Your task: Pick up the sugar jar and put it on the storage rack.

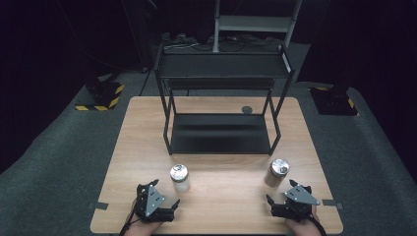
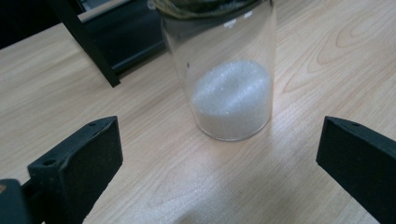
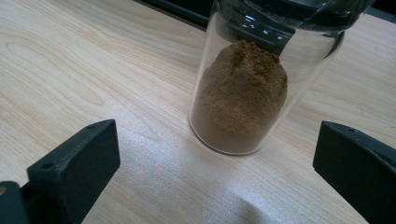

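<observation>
- Jars stand upright in front of the black rack [image 1: 220,132], on our side of it.
- Our left gripper [image 1: 156,204] is wide open, with the white-grain jar [image 1: 180,178] straight ahead.
- Our right gripper [image 1: 290,205] is wide open too, with the brown-powder jar [image 1: 277,172] straight ahead.

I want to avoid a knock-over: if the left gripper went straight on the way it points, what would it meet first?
Most likely the glass jar of white grains, standing just ahead of the left gripper, whose jaws are open and wider than the jar. How far off it stands is hard to judge.
</observation>
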Motion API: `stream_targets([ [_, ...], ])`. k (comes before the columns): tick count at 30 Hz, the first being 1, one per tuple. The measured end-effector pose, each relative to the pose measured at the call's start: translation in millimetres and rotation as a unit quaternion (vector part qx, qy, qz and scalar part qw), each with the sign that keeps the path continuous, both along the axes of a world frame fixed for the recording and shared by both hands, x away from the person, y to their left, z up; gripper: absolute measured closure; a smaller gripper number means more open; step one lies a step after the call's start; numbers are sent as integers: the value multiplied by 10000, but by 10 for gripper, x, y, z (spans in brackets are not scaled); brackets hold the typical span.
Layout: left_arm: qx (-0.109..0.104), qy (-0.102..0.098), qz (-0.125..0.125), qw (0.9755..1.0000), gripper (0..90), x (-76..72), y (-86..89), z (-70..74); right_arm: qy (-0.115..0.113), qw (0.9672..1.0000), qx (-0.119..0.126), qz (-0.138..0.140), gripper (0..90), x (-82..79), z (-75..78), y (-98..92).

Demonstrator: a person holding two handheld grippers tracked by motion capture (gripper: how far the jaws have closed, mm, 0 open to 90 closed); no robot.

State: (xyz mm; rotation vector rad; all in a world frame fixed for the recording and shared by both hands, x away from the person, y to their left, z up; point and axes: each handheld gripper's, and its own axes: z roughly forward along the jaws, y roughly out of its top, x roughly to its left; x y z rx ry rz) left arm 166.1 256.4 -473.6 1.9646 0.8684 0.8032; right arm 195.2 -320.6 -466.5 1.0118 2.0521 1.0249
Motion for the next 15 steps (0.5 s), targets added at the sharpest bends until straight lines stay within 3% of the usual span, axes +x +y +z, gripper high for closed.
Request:
stream_targets([
  [7, -190, -208, -64, 9996, 6, -66, 30, 74, 5, 10000, 39, -15, 0, 0, -1, -9],
  [15, -570, -181, -49, 9982, 4, -69, 73, 149, -12, 10000, 60, -23, 0, -4, -7, -15],
])
